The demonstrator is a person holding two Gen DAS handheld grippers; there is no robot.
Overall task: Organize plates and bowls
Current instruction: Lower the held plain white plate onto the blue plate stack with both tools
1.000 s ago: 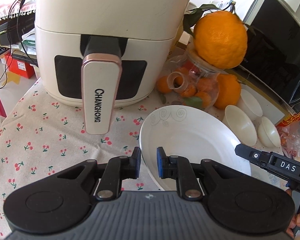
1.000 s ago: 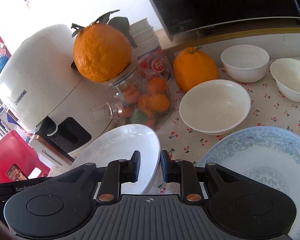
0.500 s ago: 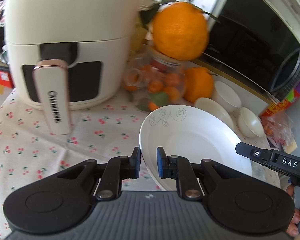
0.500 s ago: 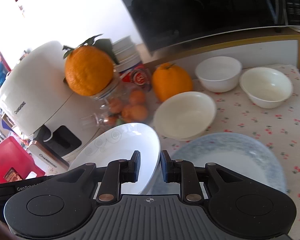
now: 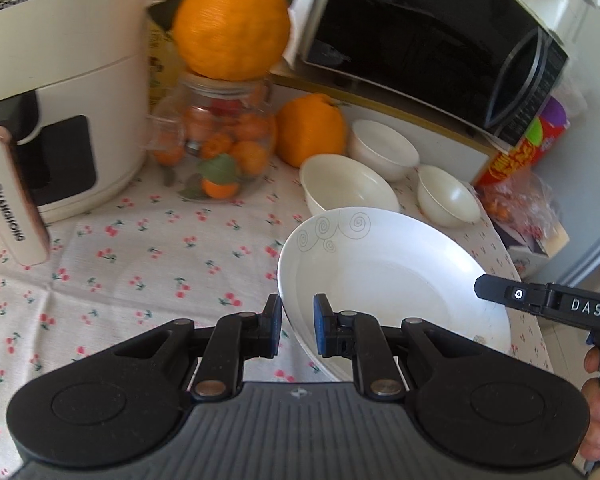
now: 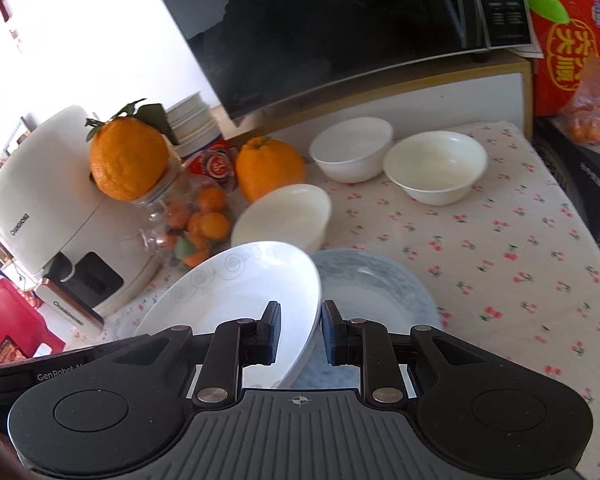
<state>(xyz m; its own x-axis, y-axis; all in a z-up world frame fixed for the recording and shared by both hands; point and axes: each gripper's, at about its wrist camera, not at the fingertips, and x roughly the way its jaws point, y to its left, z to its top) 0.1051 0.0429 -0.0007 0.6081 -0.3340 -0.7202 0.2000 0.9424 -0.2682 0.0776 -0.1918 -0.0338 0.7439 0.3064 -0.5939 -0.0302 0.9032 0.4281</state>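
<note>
A white deep plate with grey swirls (image 5: 384, 272) is held between both grippers above the table. My left gripper (image 5: 297, 330) is shut on its left rim. My right gripper (image 6: 300, 330) is shut on its right rim; the plate also shows in the right wrist view (image 6: 228, 300). A blue-patterned plate (image 6: 376, 288) lies on the cloth under and to the right of it. Three cream bowls stand behind: a wide one (image 6: 284, 216), one near the orange (image 6: 352, 148) and one further right (image 6: 436, 166).
A white air fryer (image 5: 52, 92) stands at the left. A glass jar of small oranges (image 5: 220, 140) carries a big orange (image 5: 232, 20); another orange (image 5: 312, 130) sits beside it. A black microwave (image 5: 428, 40) stands behind. A red box (image 6: 568, 40) is at the right.
Both grippers have carried the white plate to the right, away from the air fryer and over the blue plate. The grip on both rims is unchanged.
</note>
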